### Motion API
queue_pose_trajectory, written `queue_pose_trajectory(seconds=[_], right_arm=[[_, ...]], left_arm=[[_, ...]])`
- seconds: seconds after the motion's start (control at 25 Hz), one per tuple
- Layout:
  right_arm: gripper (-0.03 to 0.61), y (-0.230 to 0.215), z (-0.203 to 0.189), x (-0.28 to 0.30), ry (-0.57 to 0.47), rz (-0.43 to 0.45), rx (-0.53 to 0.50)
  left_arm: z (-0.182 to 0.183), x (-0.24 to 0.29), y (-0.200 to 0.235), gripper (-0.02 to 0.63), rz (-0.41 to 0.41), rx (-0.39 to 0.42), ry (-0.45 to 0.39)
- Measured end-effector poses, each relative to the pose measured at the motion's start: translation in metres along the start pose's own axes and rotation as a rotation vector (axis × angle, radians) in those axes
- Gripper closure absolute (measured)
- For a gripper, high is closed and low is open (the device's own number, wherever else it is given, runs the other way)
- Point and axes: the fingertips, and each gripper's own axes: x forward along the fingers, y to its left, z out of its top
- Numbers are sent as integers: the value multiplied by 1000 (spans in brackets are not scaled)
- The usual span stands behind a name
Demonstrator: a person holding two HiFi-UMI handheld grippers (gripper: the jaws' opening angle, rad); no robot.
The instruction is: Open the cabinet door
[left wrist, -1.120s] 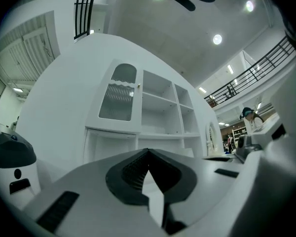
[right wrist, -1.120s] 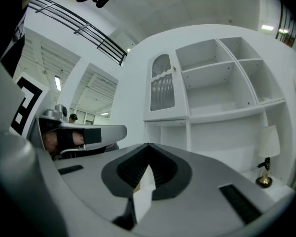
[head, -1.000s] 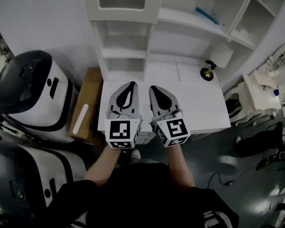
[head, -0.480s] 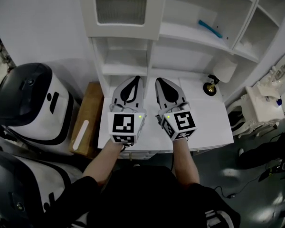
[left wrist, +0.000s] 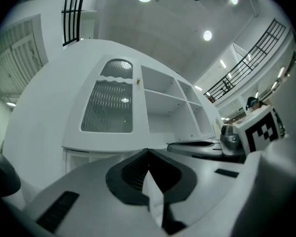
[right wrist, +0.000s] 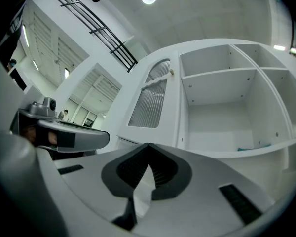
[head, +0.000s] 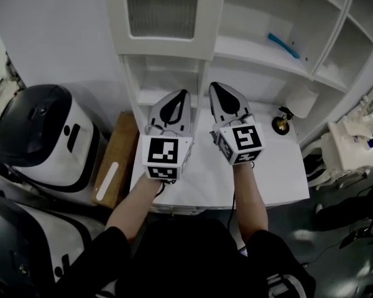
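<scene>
The white cabinet door with a ribbed glass pane [head: 161, 10] sits closed at twelve o'clock in the head view. Below it, the grey left gripper [head: 184, 93] and the grey right gripper [head: 214, 85] point toward it side by side. Each has its jaws pressed together on nothing (neither touches the door). A slim turquoise object [head: 283, 45] lies on an open white shelf [head: 248, 53] at two o'clock.

We count two grippers [head: 183, 92] [head: 212, 85], one cabinet door [head: 160, 8] at twelve o'clock, two machines [head: 40, 135] [head: 31, 241] and one cardboard box [head: 117, 160] toward nine, one lamp [head: 300, 99] at three.
</scene>
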Motion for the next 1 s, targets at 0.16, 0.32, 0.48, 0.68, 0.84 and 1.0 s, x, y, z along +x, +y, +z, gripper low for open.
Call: queue_pose_trajectory(seconds=[0.16, 0.32, 0.48, 0.68, 0.84, 1.0], right_arm=[[560, -11, 13, 17, -28, 9, -42], [560, -21, 25, 33, -55, 31, -50], [558, -32, 30, 49, -75, 55, -70], [443, -40, 32, 68, -85, 121, -41], [425, -57, 33, 85, -121, 133, -6], [400, -70, 31, 101, -135, 172, 49]], left_arm=[[1, 14, 3, 603, 5, -18, 15], [-1, 30, 10, 603, 14, -13, 33], [2, 46, 18, 603, 14, 10, 26], [1, 67, 25, 603, -1, 4, -2], [-7, 83, 35, 603, -8, -30, -25], [-18, 95, 40, 603, -29, -42, -16]])
